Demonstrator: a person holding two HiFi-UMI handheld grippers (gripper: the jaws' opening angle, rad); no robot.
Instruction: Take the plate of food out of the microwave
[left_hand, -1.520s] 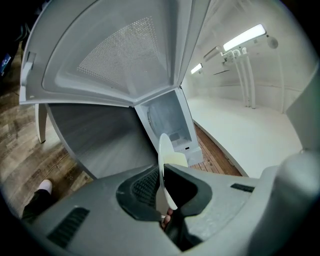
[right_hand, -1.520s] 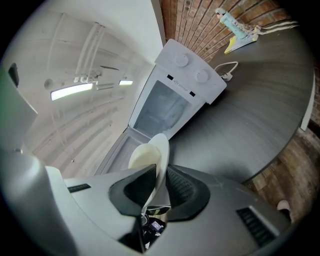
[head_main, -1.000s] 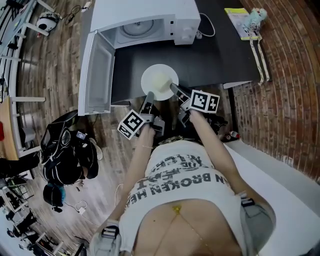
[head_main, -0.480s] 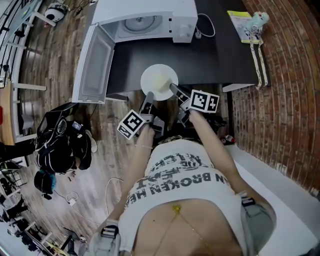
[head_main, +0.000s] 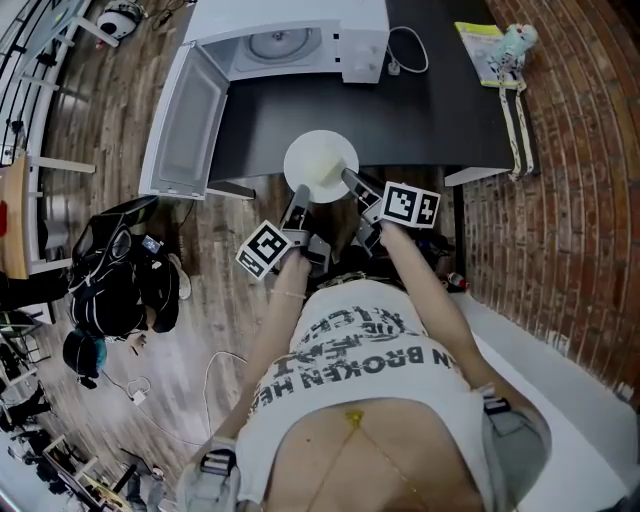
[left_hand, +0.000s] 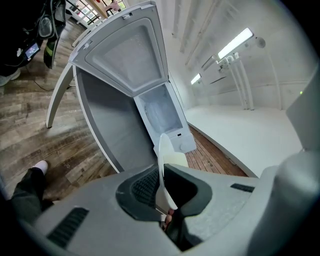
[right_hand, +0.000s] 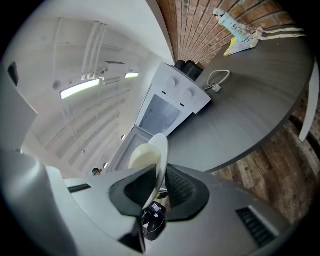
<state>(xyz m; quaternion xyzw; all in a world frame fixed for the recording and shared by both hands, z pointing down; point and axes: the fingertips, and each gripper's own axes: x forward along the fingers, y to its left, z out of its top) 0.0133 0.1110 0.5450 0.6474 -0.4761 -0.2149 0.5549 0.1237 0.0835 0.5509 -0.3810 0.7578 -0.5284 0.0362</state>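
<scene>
Plate (head_main: 320, 165) barely moves since a second ago: we hold it over the near edge of the table (head_main: 430, 110), well clear of the open microwave (head_main: 290, 40). Fingers of left gripper (head_main: 297, 195) and right gripper (head_main: 351, 181) both clamp its rim. Removal looks done.

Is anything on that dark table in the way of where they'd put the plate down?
Nothing visible. The left tongs and right tongs grip the plate by its rim above the table edge. The tabletop up to the open microwave is bare. A booklet lies far off at the right corner.
</scene>
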